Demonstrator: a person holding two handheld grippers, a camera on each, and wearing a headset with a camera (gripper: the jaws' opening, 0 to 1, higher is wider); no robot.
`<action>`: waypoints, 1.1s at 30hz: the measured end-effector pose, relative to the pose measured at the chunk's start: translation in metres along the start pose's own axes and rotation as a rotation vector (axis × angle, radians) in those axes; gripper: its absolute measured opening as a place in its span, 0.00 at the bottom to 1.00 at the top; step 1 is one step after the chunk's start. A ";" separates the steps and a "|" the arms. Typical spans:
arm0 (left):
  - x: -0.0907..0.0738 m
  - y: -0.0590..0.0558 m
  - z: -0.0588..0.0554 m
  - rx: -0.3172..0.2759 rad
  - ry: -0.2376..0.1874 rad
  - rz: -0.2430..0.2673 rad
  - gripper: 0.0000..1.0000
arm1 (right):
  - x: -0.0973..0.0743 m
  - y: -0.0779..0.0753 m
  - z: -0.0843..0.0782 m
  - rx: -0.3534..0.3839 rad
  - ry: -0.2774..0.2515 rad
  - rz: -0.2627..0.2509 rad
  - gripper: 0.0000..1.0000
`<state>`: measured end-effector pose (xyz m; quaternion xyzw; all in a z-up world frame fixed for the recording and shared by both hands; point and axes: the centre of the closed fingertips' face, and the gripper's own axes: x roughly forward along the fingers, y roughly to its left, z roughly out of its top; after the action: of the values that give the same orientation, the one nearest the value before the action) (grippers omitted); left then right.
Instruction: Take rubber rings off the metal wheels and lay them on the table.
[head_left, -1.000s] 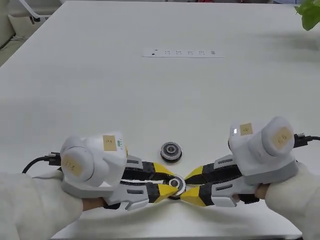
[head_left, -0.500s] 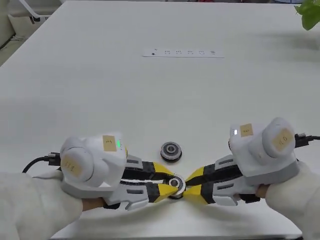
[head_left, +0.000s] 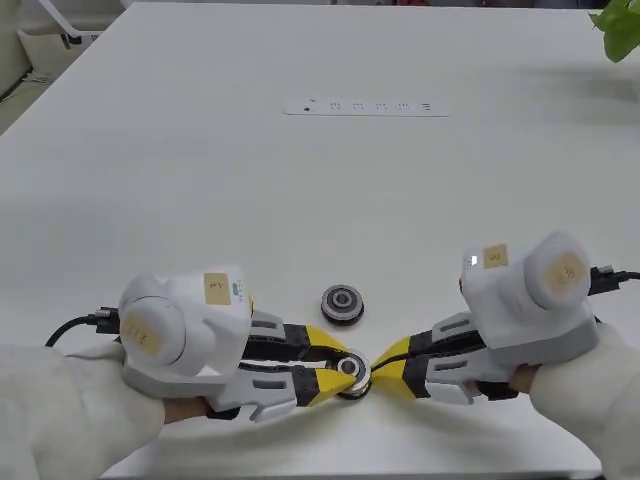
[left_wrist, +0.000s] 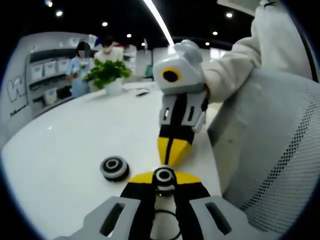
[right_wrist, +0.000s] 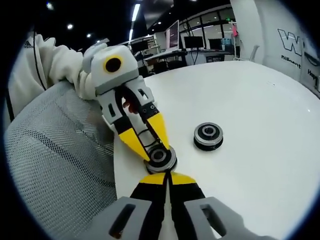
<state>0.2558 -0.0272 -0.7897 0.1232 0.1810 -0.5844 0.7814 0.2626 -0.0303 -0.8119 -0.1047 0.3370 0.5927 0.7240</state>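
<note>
Metal wheel clamped between left gripper jaws, lower centre; right gripper jaws pressed together at rim; stickers unreadable.

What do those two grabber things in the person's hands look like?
The left gripper and right gripper match: rounded white-and-grey bodies, each with a tan sticker whose marks are too small to read, black jaws with yellow tips, and a black cable at the back. The person's sleeves are fluffy and white.
</note>
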 end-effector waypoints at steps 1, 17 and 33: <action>0.000 0.000 0.000 0.000 -0.001 0.000 0.14 | 0.000 -0.001 0.000 0.032 0.001 0.000 0.00; -0.001 0.001 -0.001 0.006 -0.006 -0.001 0.14 | -0.006 -0.004 0.003 0.273 -0.061 0.018 0.00; -0.001 0.001 -0.001 0.004 -0.008 0.000 0.14 | -0.010 0.003 0.011 0.432 -0.126 0.058 0.00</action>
<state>0.2567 -0.0256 -0.7902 0.1223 0.1768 -0.5854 0.7817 0.2631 -0.0309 -0.7970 0.0999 0.4131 0.5328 0.7318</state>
